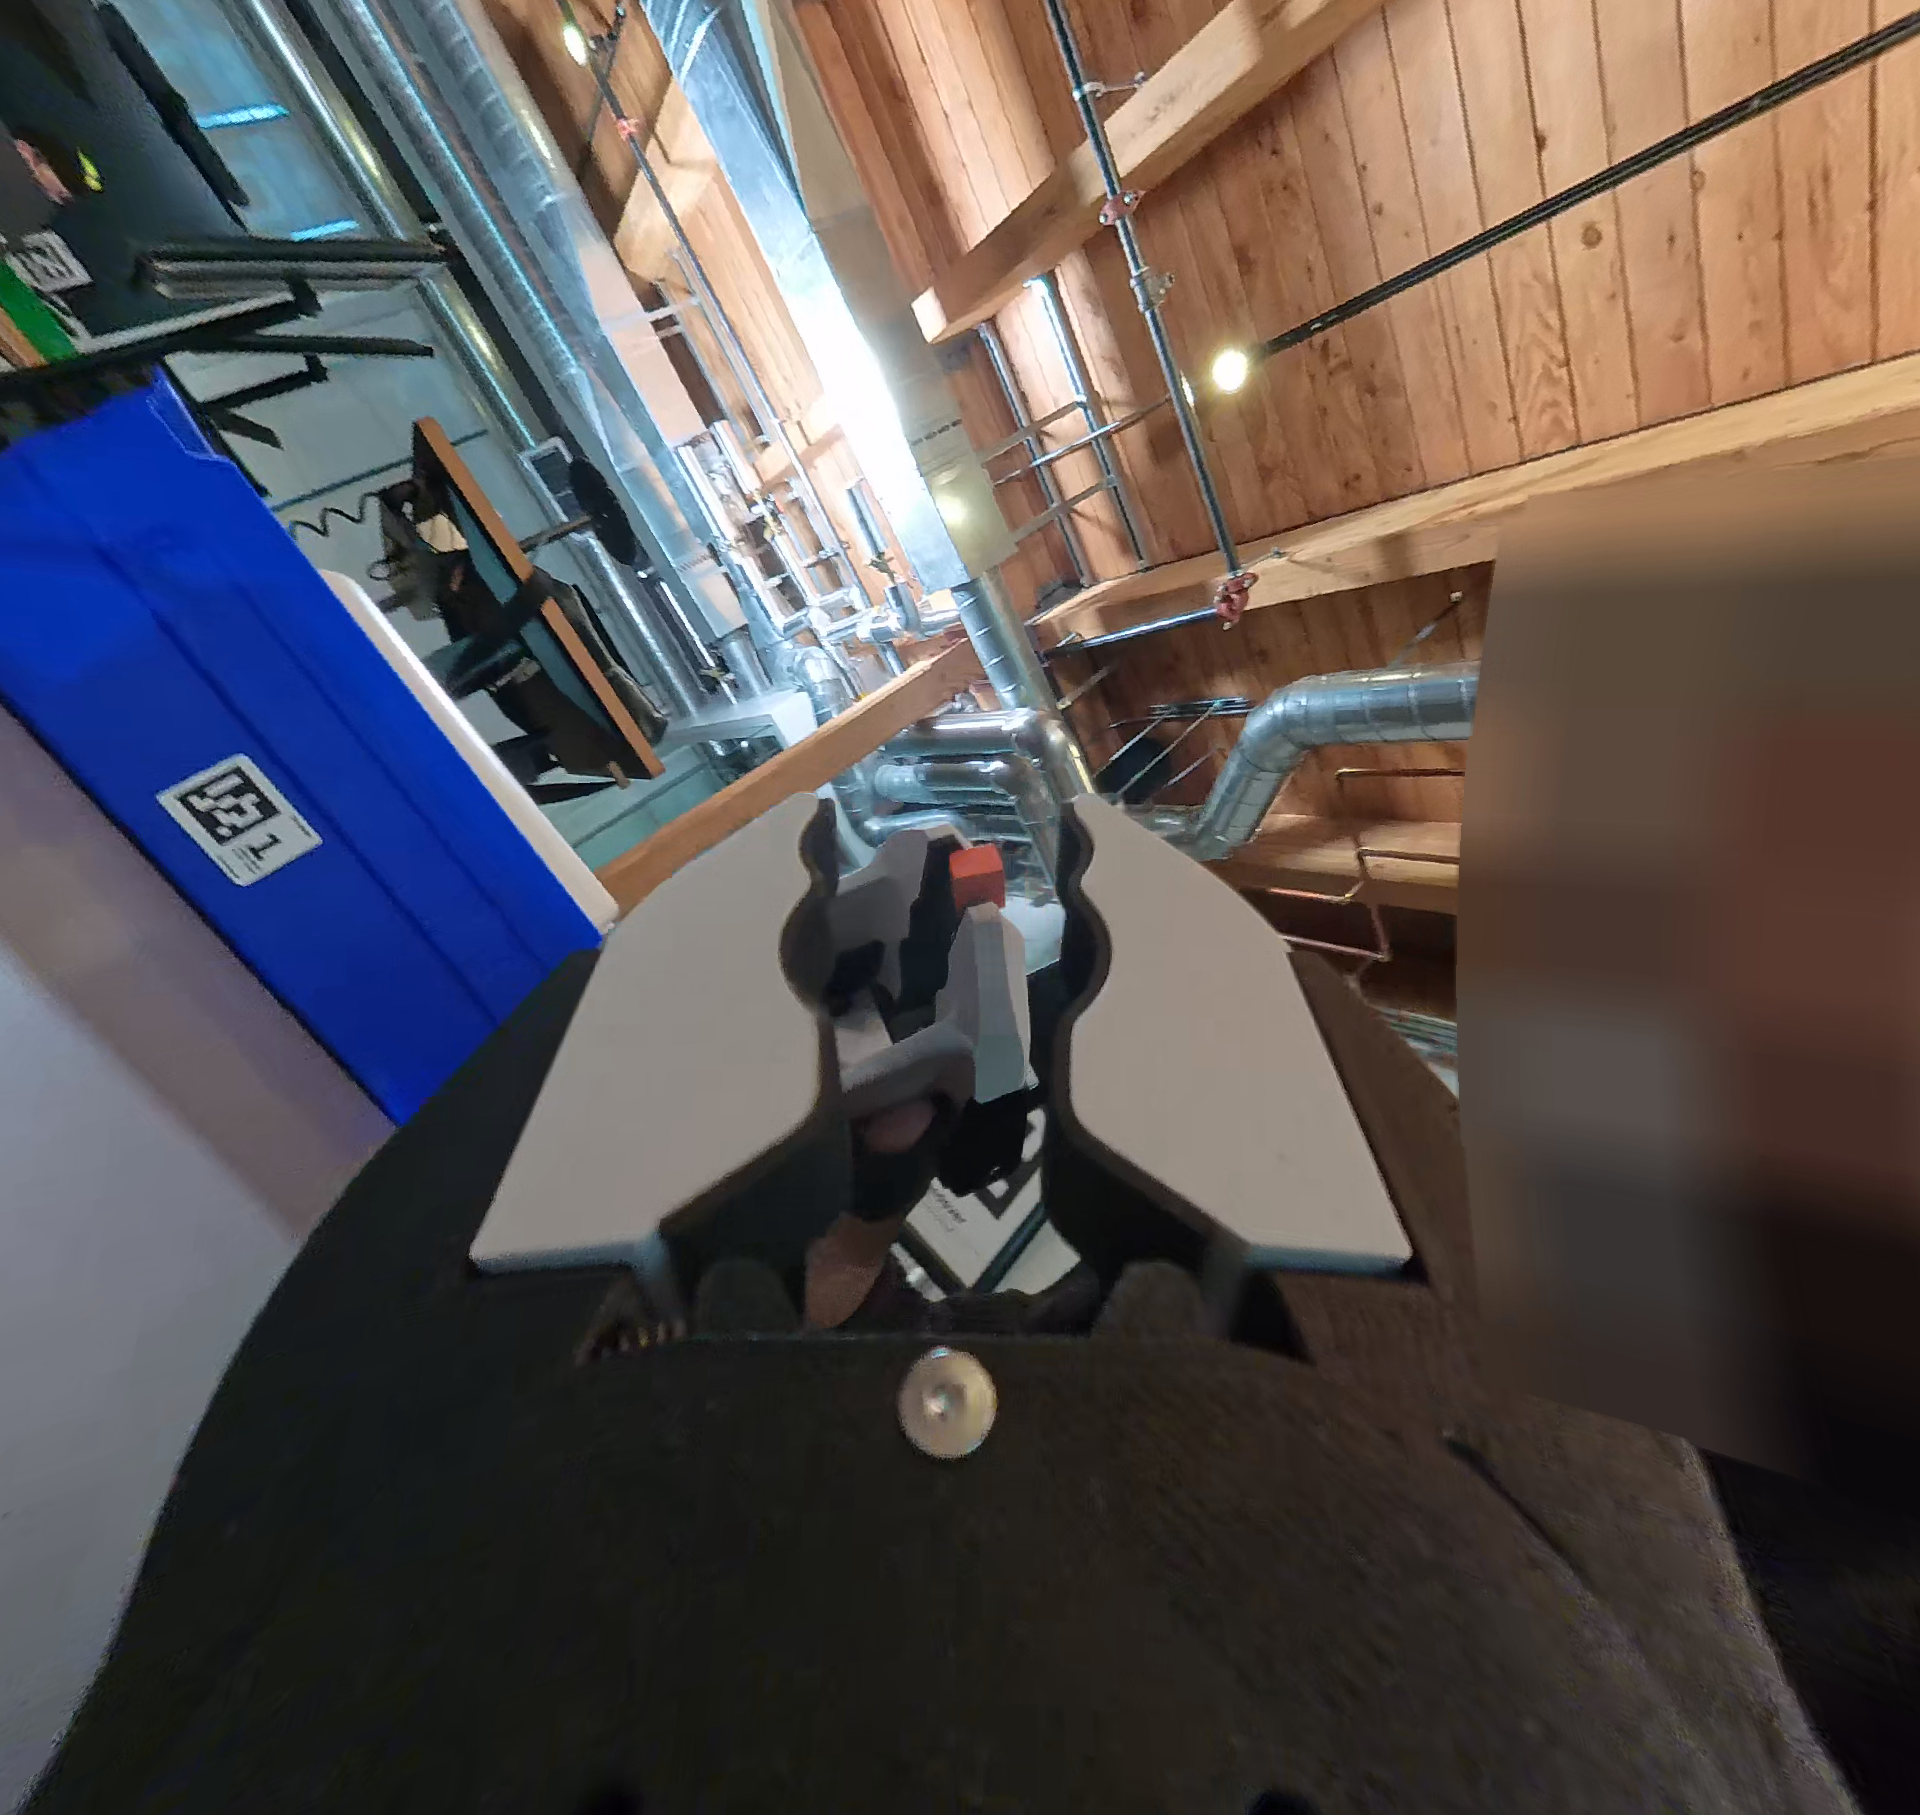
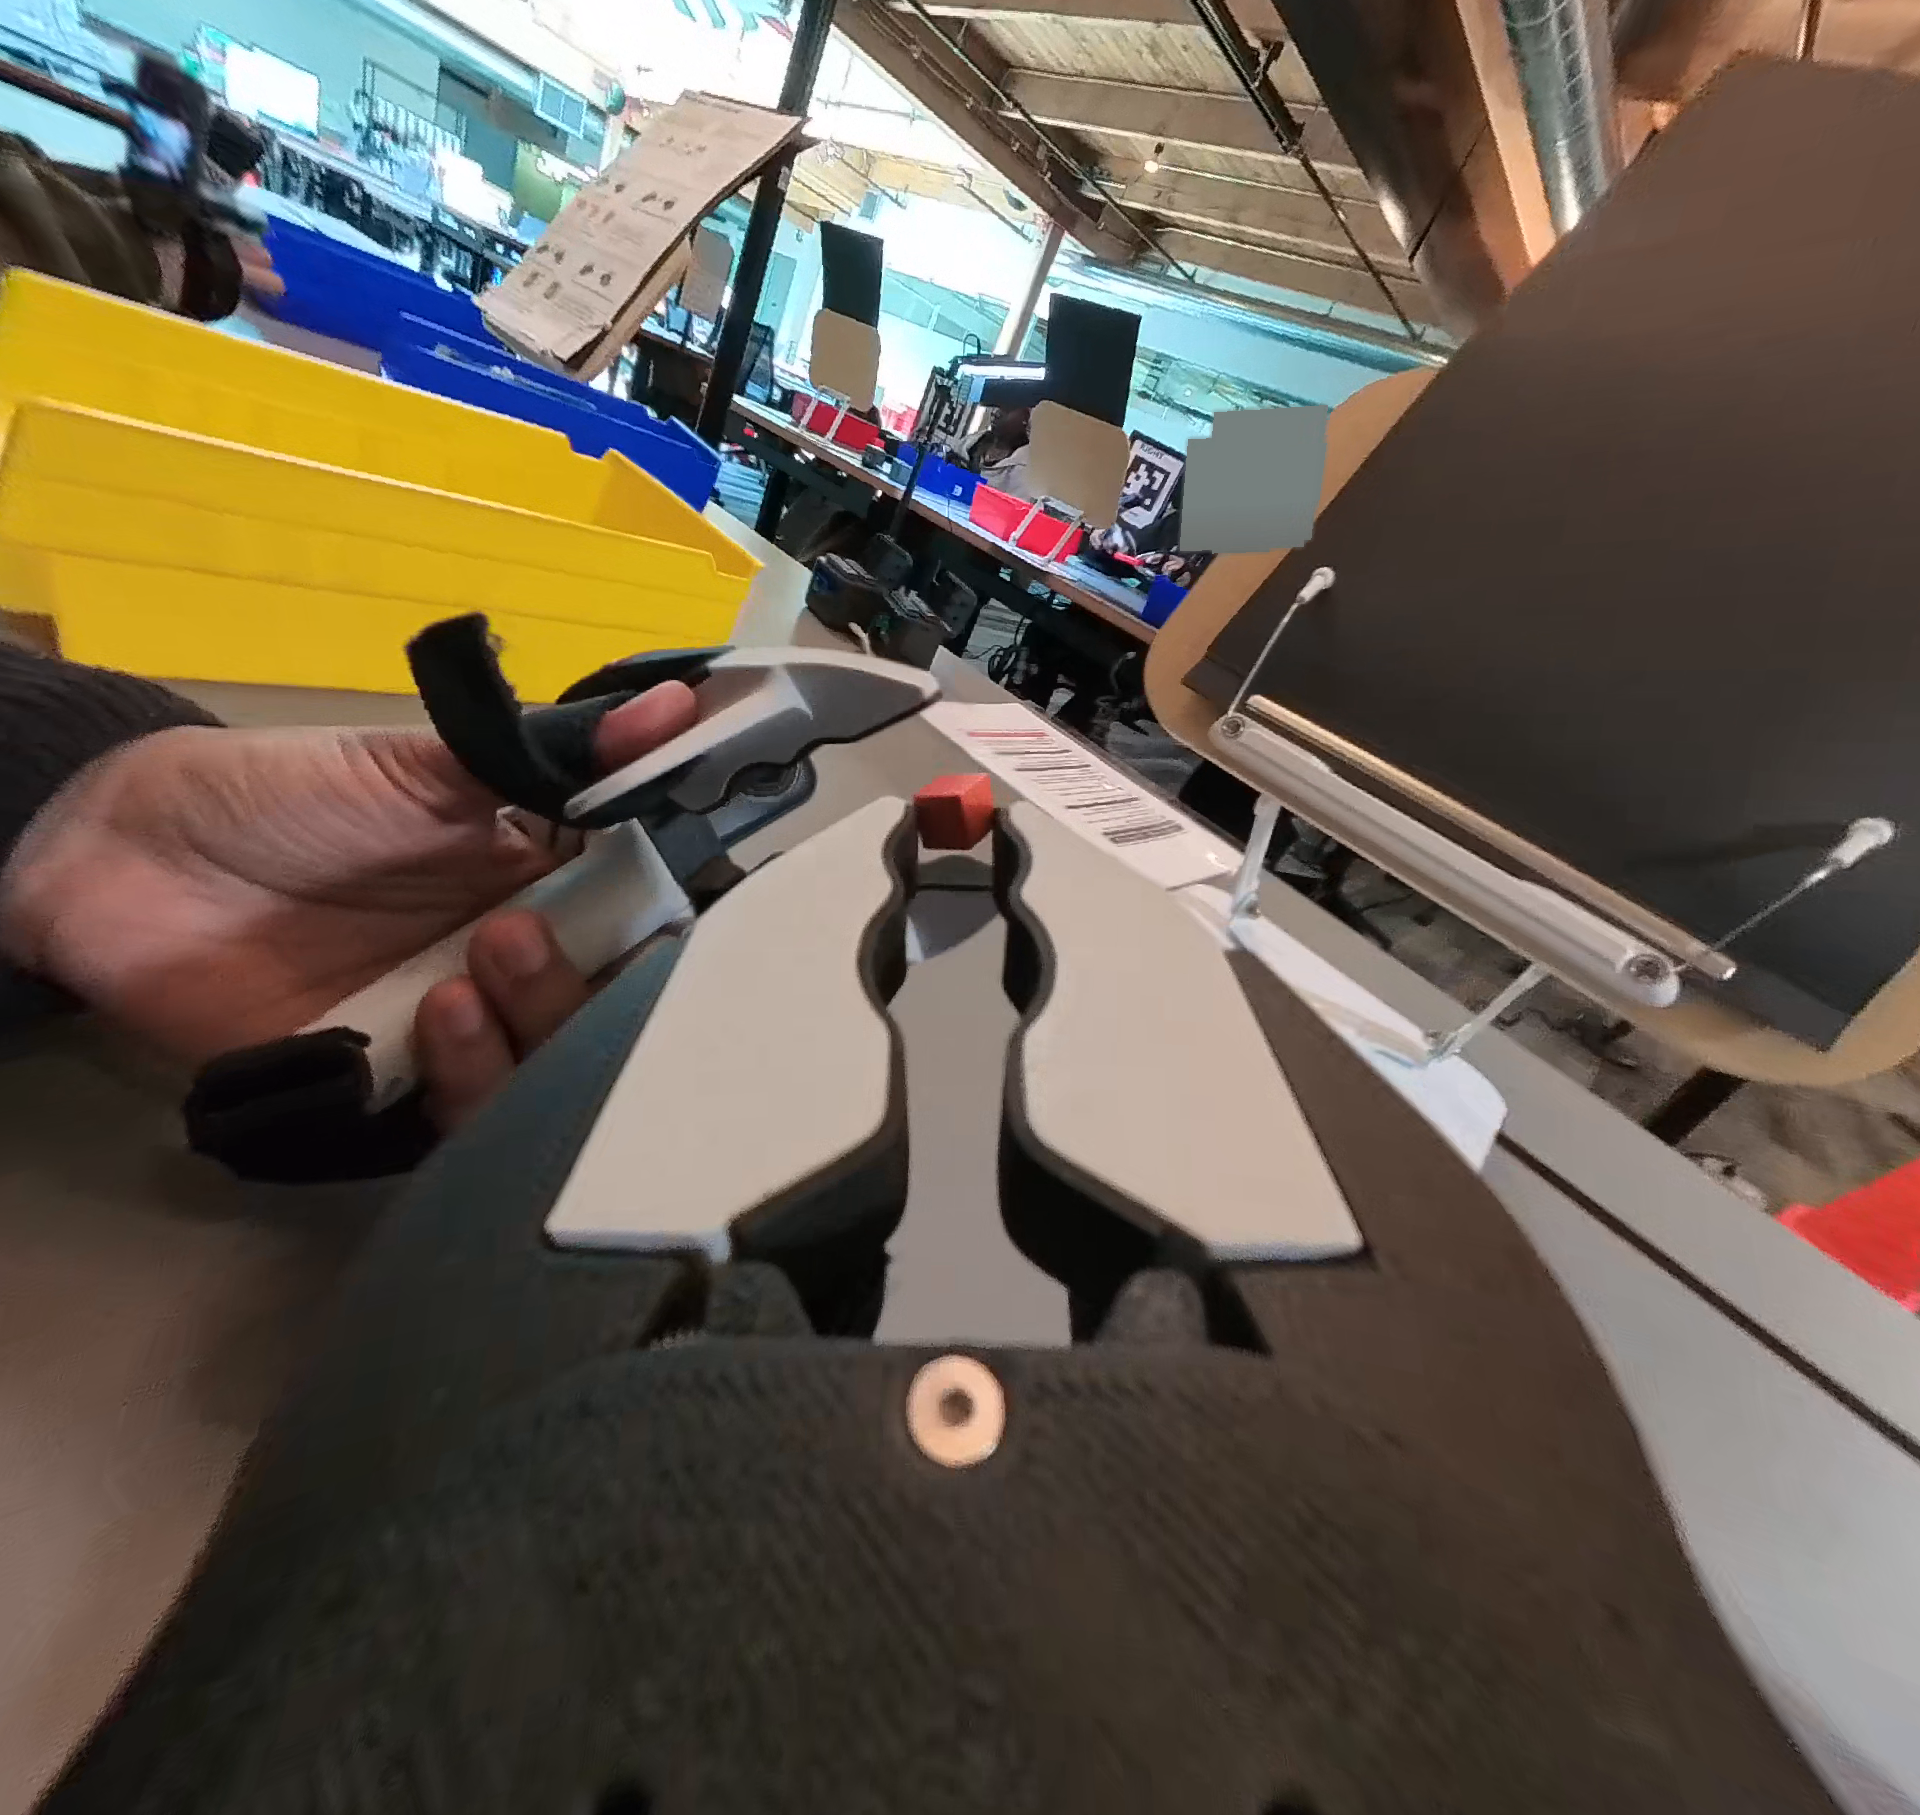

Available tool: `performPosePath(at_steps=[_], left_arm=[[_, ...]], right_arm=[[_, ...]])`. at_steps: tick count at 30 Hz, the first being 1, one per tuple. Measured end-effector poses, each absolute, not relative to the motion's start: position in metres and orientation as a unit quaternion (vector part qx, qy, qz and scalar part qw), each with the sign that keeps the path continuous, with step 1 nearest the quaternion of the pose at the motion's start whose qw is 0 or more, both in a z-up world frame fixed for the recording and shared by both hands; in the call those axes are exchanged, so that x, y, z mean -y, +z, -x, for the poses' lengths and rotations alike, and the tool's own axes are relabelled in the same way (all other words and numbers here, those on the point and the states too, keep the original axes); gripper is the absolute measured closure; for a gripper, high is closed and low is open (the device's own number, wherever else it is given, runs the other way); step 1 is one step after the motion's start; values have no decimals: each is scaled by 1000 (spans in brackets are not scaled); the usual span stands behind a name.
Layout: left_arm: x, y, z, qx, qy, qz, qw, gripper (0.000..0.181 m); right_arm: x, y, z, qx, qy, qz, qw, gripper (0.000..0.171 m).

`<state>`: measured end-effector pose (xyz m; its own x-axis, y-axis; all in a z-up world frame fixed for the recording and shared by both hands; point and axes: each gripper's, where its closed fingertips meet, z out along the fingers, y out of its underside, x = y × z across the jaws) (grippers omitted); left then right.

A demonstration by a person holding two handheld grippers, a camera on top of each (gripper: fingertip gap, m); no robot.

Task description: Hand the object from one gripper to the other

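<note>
Red cube point(image 2: 954, 809): a small red block pinched at the very tips of the right gripper point(image 2: 954, 825), held up above the table; in the left wrist view the same cube point(image 1: 975, 876) shows ahead, in the other tool's tips.

Right gripper: fingers drawn in close, with only the cube's width between the tips; it has hold of the cube and nothing else.

Left gripper point(image 1: 940, 820): spread wide and empty, tilted up toward the wooden ceiling point(image 1: 1455, 207), with the right tool framed in the gap between its fingers. A hand point(image 2: 260, 882) grips its handle at the left of the right wrist view.

Stage, as I judge it: the two tools face each other, and the cube has not yet passed across.

Risk, thin grip: the cube sits right at the tip ends, so little of it is free for the second pair to take; a nudge from the incoming fingers could twist it out.

Risk, timing: if the right one lets go before the left has closed firmly, the cube drops to the table point(image 2: 156, 1298) and may bounce away.

Risk, clash: with both sets of fingers meeting at one small block, tip could strike tip instead of the cube.

Around: yellow bins point(image 2: 343, 539) stacked beyond the hand, a blue bin point(image 1: 229, 726) close at the left tool's side, a dark board on a wire stand point(image 2: 1610, 622) to the right, a barcode strip point(image 2: 1081, 789) lying on the table just past the cube.

In the way: nothing sits between the two tools that I can see; the board stands near on the right side.
</note>
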<state>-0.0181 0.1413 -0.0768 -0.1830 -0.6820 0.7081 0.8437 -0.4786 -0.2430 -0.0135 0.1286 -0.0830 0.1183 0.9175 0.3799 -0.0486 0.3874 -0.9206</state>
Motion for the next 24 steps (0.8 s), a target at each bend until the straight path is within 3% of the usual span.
performPosePath(at_steps=[9, 16, 20, 24], left_arm=[[-141, -75, 18, 61, -699, 456, 548, 135], [-141, -76, 13, 8, -634, 512, 580, 126], [-142, -78, 9, -19, -607, 538, 584, 120], [-141, -86, 0, -84, -548, 587, 590, 119]], right_arm=[[-129, -77, 8, 511, 494, 415, 569, 158], [-123, -80, 5, 460, 645, 456, 406, 158], [-150, -97, 6, 402, 659, 537, 341, 158], [-161, -102, 2, 311, 742, 559, 200, 158]])
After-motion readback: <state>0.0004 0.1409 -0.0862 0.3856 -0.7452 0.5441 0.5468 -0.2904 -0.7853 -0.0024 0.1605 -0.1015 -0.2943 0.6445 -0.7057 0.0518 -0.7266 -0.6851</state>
